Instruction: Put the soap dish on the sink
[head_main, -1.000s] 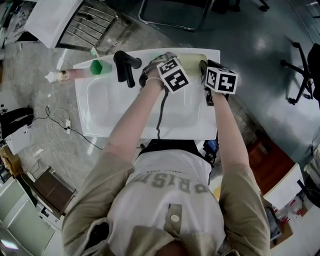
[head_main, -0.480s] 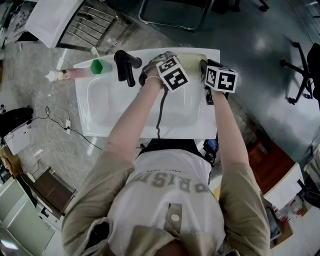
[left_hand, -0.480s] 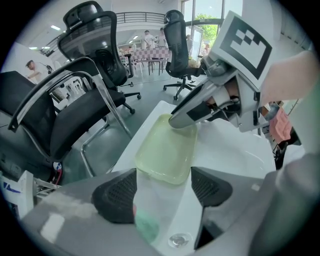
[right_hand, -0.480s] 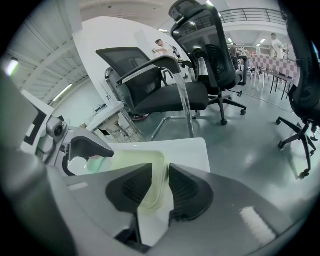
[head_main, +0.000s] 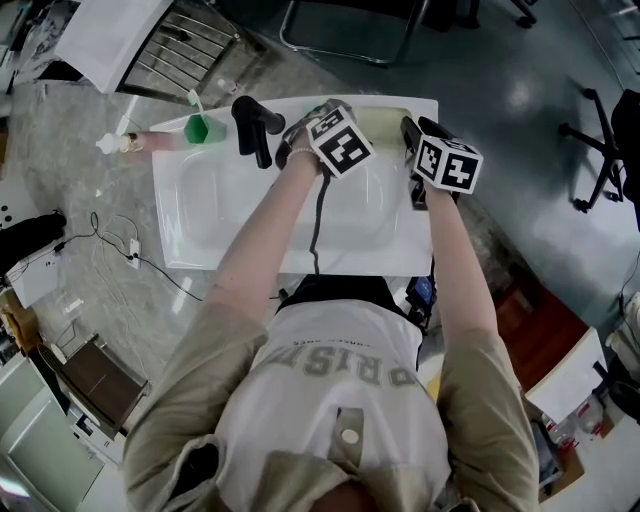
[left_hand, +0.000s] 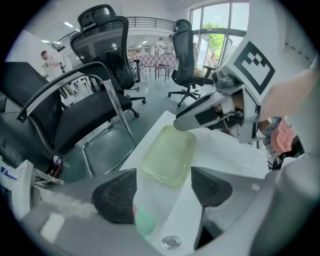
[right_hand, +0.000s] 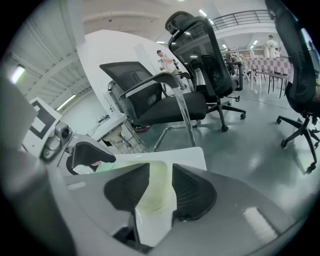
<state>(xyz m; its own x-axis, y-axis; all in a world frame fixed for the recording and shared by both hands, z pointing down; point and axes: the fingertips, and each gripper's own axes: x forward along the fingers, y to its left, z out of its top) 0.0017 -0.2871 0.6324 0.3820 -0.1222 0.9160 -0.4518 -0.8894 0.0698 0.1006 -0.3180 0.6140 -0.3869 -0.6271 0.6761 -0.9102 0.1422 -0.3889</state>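
The soap dish (left_hand: 167, 155) is a translucent yellow-green tray. It lies flat on the back ledge of the white sink (head_main: 300, 225), seen in the head view as the dish (head_main: 385, 120) near the right corner. My left gripper (left_hand: 162, 187) hovers open just short of it, with nothing between its pads. My right gripper (right_hand: 160, 187) comes in from the other side. Its jaws have just been opening, with the dish's end (right_hand: 152, 192) lying in the gap between them. One of its fingers (left_hand: 200, 112) reaches over the dish's far corner.
A black faucet (head_main: 255, 130) stands on the ledge left of the dish. Beyond it are a green cup (head_main: 196, 128) and a pump bottle lying on its side (head_main: 130, 145). The basin's drain (left_hand: 171, 242) lies below. Office chairs (left_hand: 107, 65) stand behind the sink.
Both grippers stay at the back ledge by the dish. The left gripper's marker cube has shifted slightly up and left, and the whole view has drifted a little.
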